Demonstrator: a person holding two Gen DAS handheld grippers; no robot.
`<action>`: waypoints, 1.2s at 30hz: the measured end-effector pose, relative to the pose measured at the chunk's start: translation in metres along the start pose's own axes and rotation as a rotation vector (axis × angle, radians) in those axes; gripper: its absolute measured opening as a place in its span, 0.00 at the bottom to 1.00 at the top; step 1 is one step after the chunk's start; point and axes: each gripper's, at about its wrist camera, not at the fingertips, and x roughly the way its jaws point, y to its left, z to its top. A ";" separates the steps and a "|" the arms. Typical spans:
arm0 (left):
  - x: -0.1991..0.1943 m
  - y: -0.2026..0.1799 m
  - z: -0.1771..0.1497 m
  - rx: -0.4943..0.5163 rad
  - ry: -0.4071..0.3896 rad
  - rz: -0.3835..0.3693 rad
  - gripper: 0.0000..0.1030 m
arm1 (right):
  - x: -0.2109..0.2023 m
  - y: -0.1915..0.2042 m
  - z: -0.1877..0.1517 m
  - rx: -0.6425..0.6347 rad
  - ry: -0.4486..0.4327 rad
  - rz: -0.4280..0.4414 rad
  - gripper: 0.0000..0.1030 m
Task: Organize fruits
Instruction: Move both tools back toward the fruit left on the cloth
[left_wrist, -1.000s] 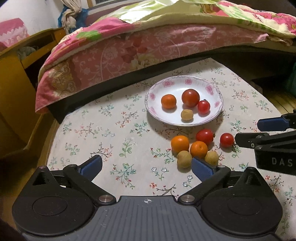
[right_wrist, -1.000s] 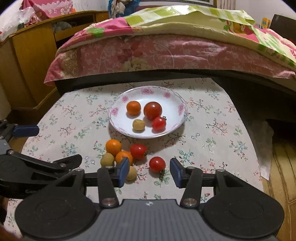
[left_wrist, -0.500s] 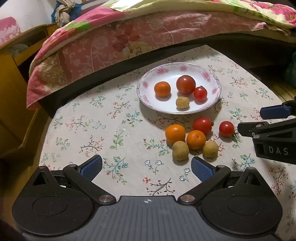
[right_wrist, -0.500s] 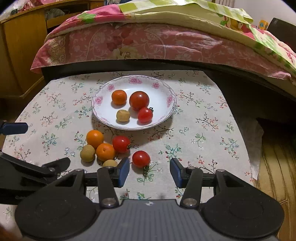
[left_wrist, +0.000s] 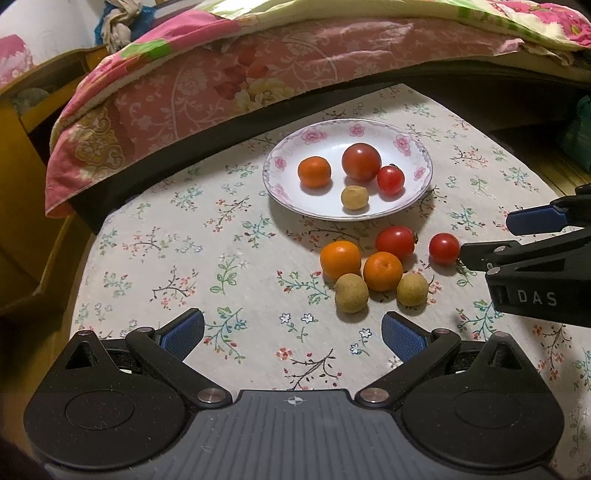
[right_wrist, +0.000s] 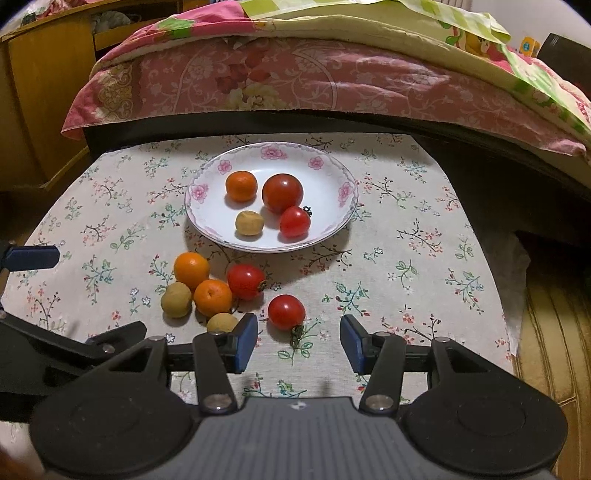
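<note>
A white flowered plate (left_wrist: 413, 206) (right_wrist: 332, 229) holds an orange, a big tomato, a cherry tomato and a longan. On the floral cloth in front of it lies a cluster: two oranges (left_wrist: 340, 259) (right_wrist: 191, 269), a tomato (left_wrist: 395, 242) (right_wrist: 245, 281), two longans (left_wrist: 351, 297) (right_wrist: 176, 299), and a lone cherry tomato (left_wrist: 444, 248) (right_wrist: 286, 311). My left gripper (left_wrist: 291, 338) is open and empty, short of the cluster. My right gripper (right_wrist: 298, 344) is open, just before the lone cherry tomato, and shows at the right of the left wrist view (left_wrist: 517, 240).
The small table (left_wrist: 184, 258) stands against a bed with a pink floral quilt (left_wrist: 258, 74) (right_wrist: 295, 74) overhanging its far edge. A wooden cabinet (right_wrist: 40, 92) stands at the left. Wood floor (right_wrist: 554, 332) lies beyond the table's right edge.
Both grippers have drawn back and risen slightly, so the fruits sit farther ahead of the fingers. Both stay open. No fruit has moved.
</note>
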 end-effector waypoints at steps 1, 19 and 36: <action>0.000 0.000 0.000 0.001 0.000 -0.001 1.00 | 0.001 0.000 0.000 0.001 0.003 0.001 0.46; 0.000 -0.003 0.000 0.013 0.002 -0.011 1.00 | 0.005 0.001 -0.001 0.000 0.016 0.009 0.47; 0.000 -0.004 0.000 0.022 0.002 -0.011 1.00 | 0.009 0.004 -0.002 -0.016 0.026 0.012 0.47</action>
